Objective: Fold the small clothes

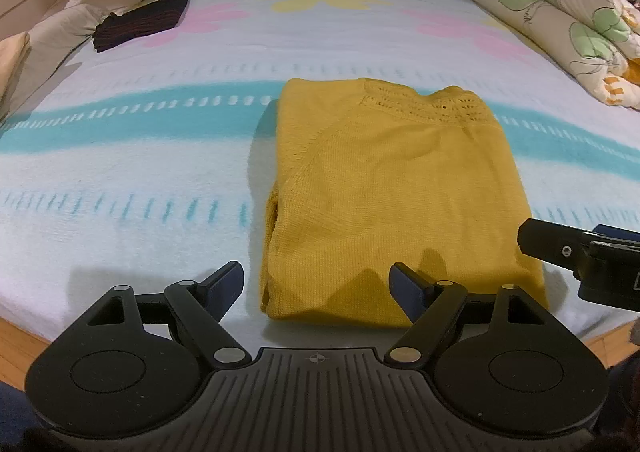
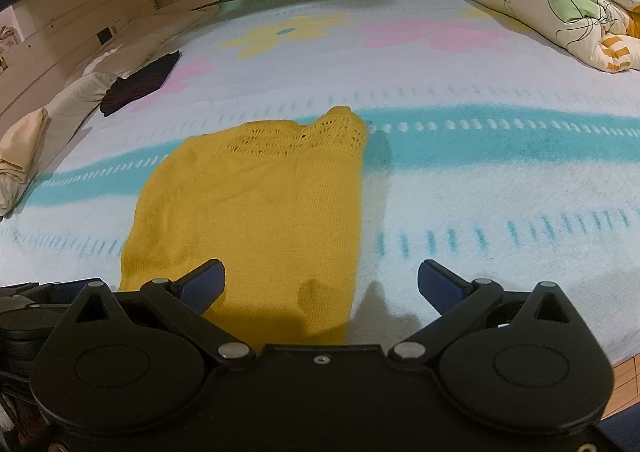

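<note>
A yellow knitted sweater (image 1: 384,188), folded into a long rectangle, is laid flat on the flowered bedspread (image 1: 140,156) near its front edge, with the lacy yoke turned away from the cameras. The left gripper (image 1: 316,284) is held spread wide above the sweater's near left corner, nothing being clasped between its fingers. The right gripper (image 2: 320,284) is likewise parted and empty, the sweater's near right edge being framed between its fingers, one over the cloth and one over the bedspread.
</note>
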The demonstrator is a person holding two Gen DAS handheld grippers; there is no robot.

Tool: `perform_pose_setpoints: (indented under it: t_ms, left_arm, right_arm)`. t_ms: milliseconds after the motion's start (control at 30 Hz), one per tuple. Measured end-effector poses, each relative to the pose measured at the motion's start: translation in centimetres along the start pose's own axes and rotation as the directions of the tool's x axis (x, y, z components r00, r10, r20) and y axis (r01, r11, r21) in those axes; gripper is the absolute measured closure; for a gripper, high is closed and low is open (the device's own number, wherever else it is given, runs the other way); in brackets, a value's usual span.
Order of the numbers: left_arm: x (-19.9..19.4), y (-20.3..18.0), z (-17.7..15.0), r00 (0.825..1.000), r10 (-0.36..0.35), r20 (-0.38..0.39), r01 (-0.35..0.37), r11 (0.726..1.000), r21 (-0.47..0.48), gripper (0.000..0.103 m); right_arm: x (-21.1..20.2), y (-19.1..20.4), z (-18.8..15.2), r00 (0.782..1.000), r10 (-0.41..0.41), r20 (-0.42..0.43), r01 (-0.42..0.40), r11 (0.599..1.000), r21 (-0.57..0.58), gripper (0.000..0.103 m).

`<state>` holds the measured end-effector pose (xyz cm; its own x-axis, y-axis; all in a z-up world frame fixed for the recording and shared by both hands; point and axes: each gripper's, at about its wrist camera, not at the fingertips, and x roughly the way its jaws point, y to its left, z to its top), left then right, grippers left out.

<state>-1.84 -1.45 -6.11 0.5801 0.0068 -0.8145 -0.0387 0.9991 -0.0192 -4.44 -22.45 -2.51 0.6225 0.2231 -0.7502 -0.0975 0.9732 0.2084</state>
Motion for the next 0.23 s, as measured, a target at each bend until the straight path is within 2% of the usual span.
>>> perform_pose_setpoints:
  t_ms: [233]
  left_arm:
    - [-0.06,-0.12,-0.1,1.0,-0.004,0.003,0.004,1.0,0.004,0.024]
  right_arm:
    - [0.0,0.0,-0.01,1.0,0.0,-0.001,0.0,1.0,0.0,0.001]
